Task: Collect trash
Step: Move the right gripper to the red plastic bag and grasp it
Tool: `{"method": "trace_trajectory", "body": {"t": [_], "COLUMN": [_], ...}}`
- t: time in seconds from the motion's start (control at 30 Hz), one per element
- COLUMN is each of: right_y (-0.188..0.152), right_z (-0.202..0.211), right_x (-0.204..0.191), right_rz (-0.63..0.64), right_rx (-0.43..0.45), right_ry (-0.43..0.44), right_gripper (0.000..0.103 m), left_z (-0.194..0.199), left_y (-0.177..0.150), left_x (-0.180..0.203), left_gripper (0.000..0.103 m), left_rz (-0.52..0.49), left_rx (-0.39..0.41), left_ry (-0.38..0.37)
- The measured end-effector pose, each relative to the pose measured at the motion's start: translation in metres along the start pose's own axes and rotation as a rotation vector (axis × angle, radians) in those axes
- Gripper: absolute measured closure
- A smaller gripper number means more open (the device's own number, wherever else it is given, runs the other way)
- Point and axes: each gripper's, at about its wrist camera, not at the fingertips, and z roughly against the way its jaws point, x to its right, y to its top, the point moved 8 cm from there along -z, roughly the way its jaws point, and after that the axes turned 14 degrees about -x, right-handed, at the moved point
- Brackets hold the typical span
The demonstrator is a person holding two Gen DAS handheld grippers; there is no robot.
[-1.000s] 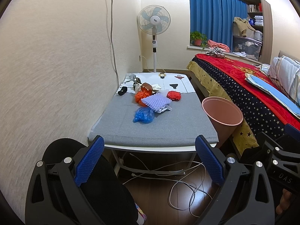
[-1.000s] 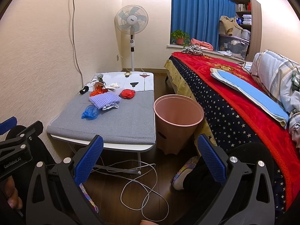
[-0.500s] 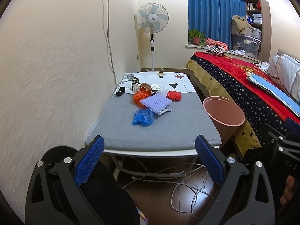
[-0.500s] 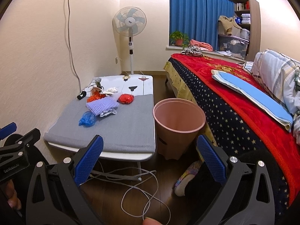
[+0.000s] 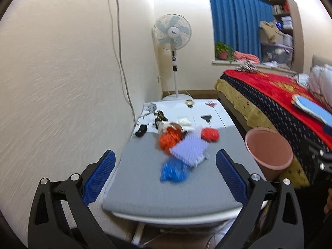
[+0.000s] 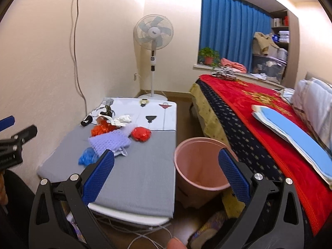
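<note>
Trash lies on a low table with a grey mat: a blue crumpled bag, a lilac foam net, an orange wrapper, a red wrapper and white tissue. A pink bin stands right of the table. My left gripper is open and empty over the table's near end. My right gripper is open and empty, before the bin.
A wall runs close along the table's left side. A bed with a red blanket fills the right. A standing fan is behind the table. Cables lie on the floor under the table. A small black object sits at the mat's far left.
Both grippers have moved forward and up toward the table. The table and bin appear larger and closer. Jaws stay open.
</note>
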Motion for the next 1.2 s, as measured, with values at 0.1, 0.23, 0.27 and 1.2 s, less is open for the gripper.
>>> {"method": "trace_trajectory", "body": {"t": [0.1,0.23,0.27,1.2], "right_y": [0.017,0.046,0.056,0.078], "right_z": [-0.031,-0.066,-0.077,-0.373], "right_x": [-0.003,-0.009,-0.01,-0.071], "right_rz": [0.005,-0.002,-0.009,0.008], "right_rx": [-0.043,-0.03,-0.014,-0.283], "right_ry": [0.035,0.025,0.014,0.006], "right_gripper": [0.005,0.005,0.005,0.005], "left_z": [-0.022,-0.061,-0.073,-0.23], "left_y": [0.021,0.044,0.048,0.114], "left_x": [-0.009,-0.011,-0.011,-0.067], "left_gripper": [0.009,0.009,0.009,0.009], "left_rz": [0.028,0.021,0.012,0.184], "left_rx": [0.02,0.032,0.025,-0.006], "left_ry": [0.006,0.002,0.006,0.04]}}
